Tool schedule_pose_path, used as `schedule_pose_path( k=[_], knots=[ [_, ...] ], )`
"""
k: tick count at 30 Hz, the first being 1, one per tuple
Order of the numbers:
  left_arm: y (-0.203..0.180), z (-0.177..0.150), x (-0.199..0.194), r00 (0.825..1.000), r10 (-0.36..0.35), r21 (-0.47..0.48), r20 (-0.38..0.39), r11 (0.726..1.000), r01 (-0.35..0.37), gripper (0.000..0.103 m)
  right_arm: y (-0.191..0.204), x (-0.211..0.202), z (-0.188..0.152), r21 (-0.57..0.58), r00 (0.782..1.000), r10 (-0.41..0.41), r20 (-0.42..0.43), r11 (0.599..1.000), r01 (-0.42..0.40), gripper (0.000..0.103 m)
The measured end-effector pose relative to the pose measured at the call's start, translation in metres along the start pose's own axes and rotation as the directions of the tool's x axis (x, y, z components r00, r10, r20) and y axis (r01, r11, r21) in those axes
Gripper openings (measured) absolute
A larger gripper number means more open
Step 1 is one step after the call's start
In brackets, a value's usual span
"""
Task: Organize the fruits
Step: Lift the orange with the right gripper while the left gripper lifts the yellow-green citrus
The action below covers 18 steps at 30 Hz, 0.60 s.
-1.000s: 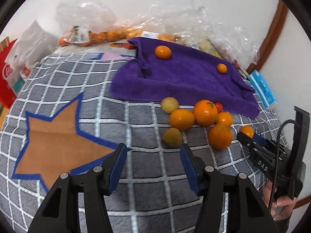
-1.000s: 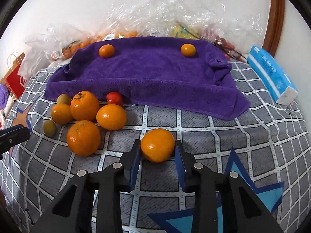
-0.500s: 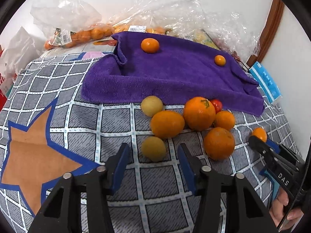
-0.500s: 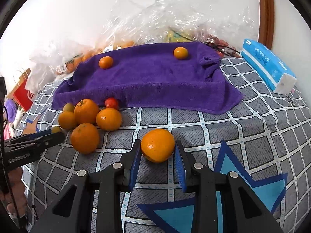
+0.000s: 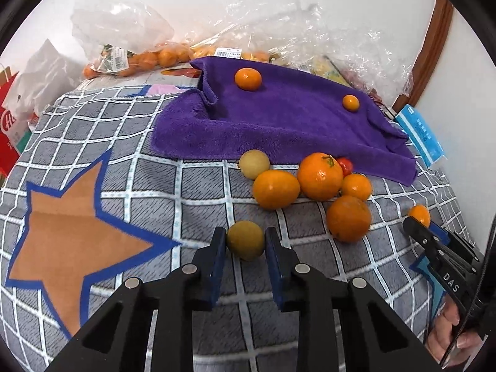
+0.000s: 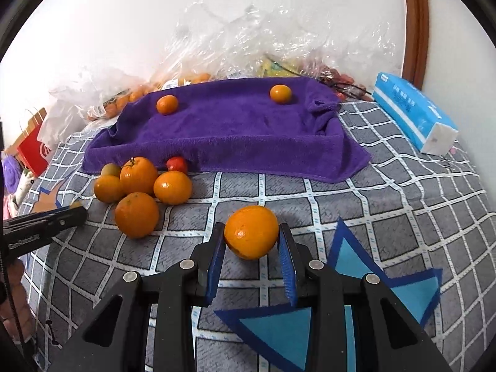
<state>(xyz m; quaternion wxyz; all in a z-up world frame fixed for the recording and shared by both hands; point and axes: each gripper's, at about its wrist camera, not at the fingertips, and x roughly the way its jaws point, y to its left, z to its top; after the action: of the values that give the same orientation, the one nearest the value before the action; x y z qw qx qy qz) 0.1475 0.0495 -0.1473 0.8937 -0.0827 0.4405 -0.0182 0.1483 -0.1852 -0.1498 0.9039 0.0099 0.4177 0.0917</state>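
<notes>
Between left claw (image 5: 245,245) pads: yellow-green fruit (image 5: 245,240), pinched tight. Right claw (image 6: 251,237) clamps an orange (image 6: 251,232); fruit pile (image 6: 139,186) sits to its left.

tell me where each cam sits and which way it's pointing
Left wrist: on the left gripper, angled down over the checked bedspread toward the purple towel; its fingers clamp a yellow-green fruit; the right gripper and a hand show.
Right wrist: on the right gripper, same heading; its fingers clamp an orange; the left gripper's tip shows.
Shared: towel with two small oranges, loose fruit pile, plastic bags.
</notes>
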Motion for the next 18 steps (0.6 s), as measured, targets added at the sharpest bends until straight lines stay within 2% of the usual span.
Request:
schedule_pose_path(
  k=[5,18],
  knots=[
    [0.001,-0.003,-0.014,1.0,-0.03,-0.018,0.004,0.999,0.03,0.024,0.002,-0.015,-0.002,-0.003,1.0,-0.003,0.019,1.0,0.003,0.033],
    [-0.008,-0.009,-0.055,0.996,-0.024,-0.008,0.085,1.0,0.024,0.024,0.003,-0.05,0.005,0.007,0.997,0.001,0.078,1.0,-0.002,0.033]
  ],
)
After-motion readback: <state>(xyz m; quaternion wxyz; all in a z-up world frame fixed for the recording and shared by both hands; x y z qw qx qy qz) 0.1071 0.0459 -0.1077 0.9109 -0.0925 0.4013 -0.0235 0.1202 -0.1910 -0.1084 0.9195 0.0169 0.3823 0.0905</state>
